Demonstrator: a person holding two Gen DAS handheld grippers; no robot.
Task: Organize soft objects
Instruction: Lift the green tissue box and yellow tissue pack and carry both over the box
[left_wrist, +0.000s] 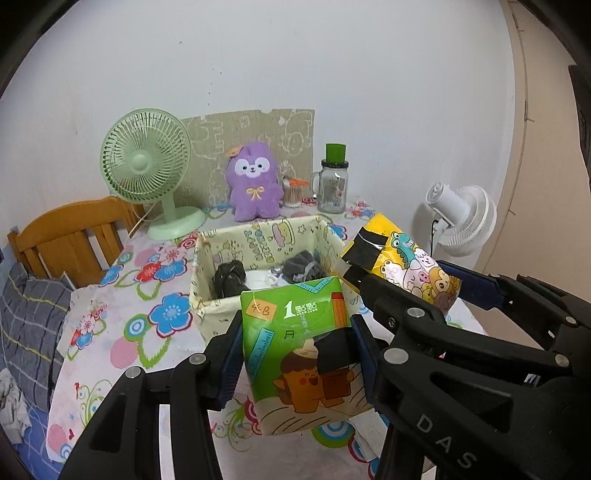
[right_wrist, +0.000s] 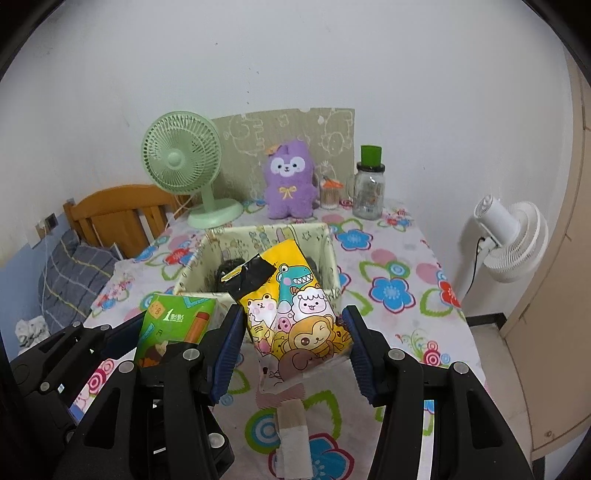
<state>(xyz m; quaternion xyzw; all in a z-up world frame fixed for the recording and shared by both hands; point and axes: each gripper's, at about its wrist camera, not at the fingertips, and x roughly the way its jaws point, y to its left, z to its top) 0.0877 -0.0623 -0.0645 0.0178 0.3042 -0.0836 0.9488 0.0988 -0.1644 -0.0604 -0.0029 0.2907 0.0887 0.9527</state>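
My left gripper (left_wrist: 295, 354) is shut on a green tissue pack (left_wrist: 299, 354) and holds it above the table, just in front of the fabric storage box (left_wrist: 207, 258). My right gripper (right_wrist: 295, 343) is shut on a yellow cartoon tissue pack (right_wrist: 295, 314) and holds it tilted over the box's near edge (right_wrist: 192, 273). The yellow pack also shows in the left wrist view (left_wrist: 402, 266), and the green pack in the right wrist view (right_wrist: 173, 325). Dark rolled socks (left_wrist: 231, 277) lie inside the box.
A green desk fan (left_wrist: 147, 166), a purple plush toy (left_wrist: 253, 181), a cotton swab cup (left_wrist: 291, 192) and a glass jar (left_wrist: 332, 184) stand at the back of the floral tablecloth (left_wrist: 147, 295). A white fan (right_wrist: 509, 236) is at the right. A wooden chair (left_wrist: 70, 236) is at the left.
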